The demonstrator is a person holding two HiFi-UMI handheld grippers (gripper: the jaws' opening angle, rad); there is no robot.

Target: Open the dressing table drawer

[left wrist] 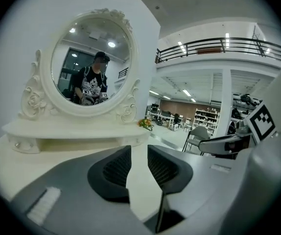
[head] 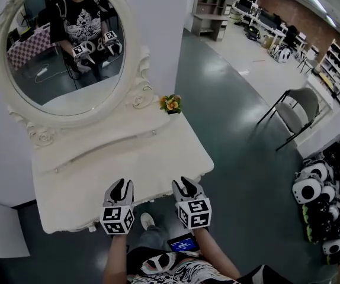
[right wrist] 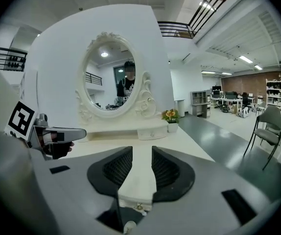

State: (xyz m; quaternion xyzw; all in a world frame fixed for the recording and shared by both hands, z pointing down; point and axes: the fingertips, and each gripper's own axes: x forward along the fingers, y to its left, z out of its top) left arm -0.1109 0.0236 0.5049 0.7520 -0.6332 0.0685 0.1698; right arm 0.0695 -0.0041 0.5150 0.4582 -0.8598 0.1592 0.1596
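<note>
The white dressing table [head: 87, 188] with an oval mirror [head: 63, 46] stands against the wall. Both grippers hover side by side over its front edge. My left gripper [head: 121, 188] [left wrist: 139, 166] is open, and only bare tabletop shows between its fingers. My right gripper [head: 185, 186] [right wrist: 142, 168] is open too, with nothing between its pads. In the right gripper view a small metal drawer knob [right wrist: 137, 207] shows just below the table's front edge. The drawer front itself is hidden under the top in the head view. Each gripper shows in the other's view: the left gripper [right wrist: 57, 136], the right gripper [left wrist: 228, 143].
A small pot of orange flowers [head: 170, 104] sits at the table's back right, beside a raised shelf [head: 99, 144] with little drawers. A grey chair [head: 297, 108] stands on the floor to the right, and shelves of helmets [head: 318, 188] beyond. My shoe [head: 147, 220] is under the table's edge.
</note>
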